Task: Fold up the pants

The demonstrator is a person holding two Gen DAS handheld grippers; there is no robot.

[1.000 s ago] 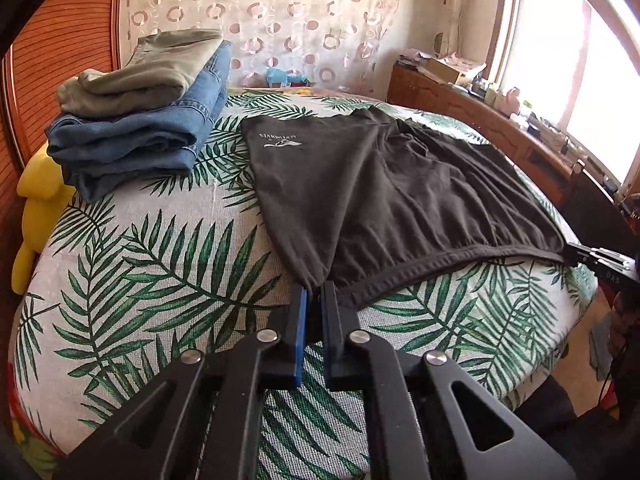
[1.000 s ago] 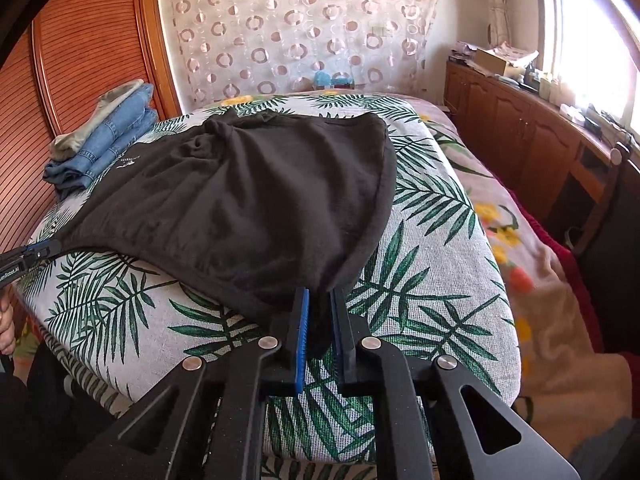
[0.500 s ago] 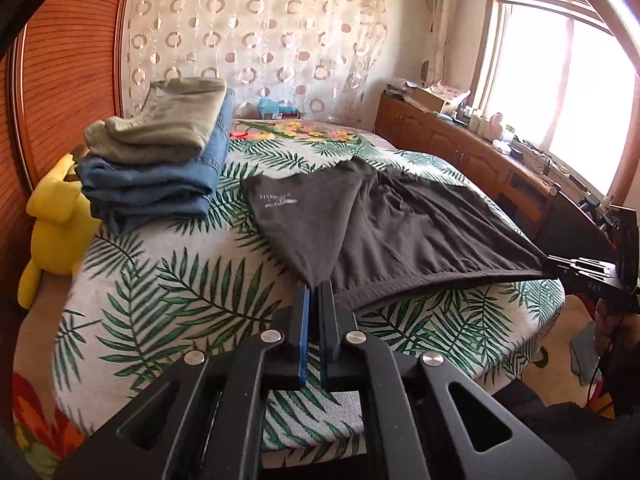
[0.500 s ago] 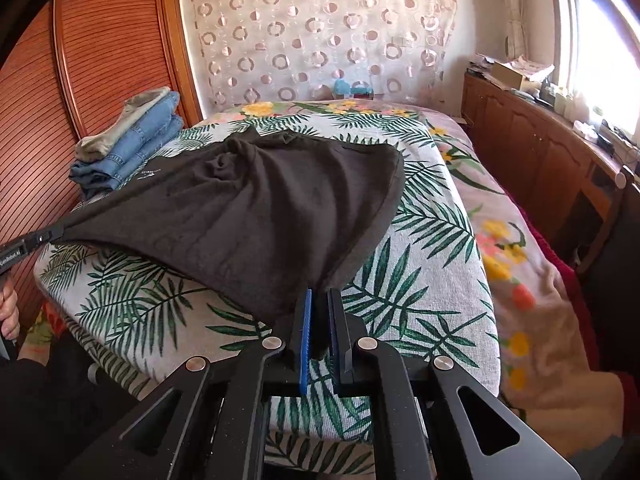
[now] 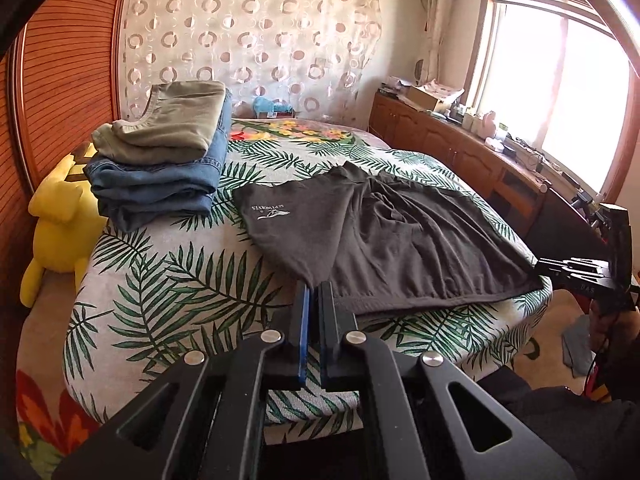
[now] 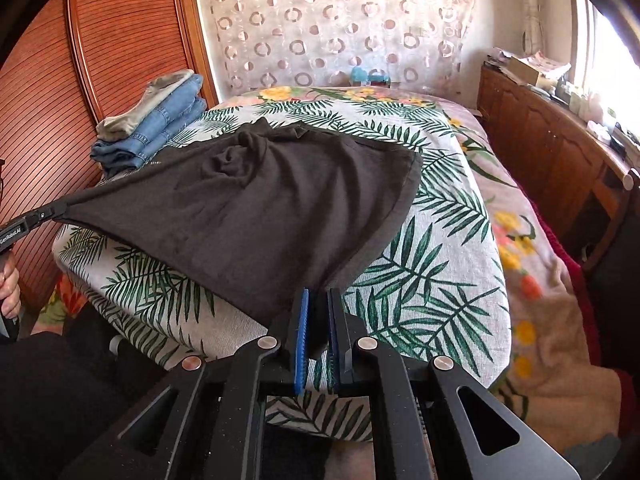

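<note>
Both grippers — left gripper [image 5: 313, 294], right gripper [image 6: 319, 300] — clamp corners of the dark shorts [image 5: 384, 236]; uneven pulling risks slipping off the fingers or bunching on the bed [image 5: 168, 280].

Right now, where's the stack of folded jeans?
The folded jeans sit at the bed's far left corner in the left wrist view, under an olive garment, beside the yellow plush toy and left of the dark pants.
</note>
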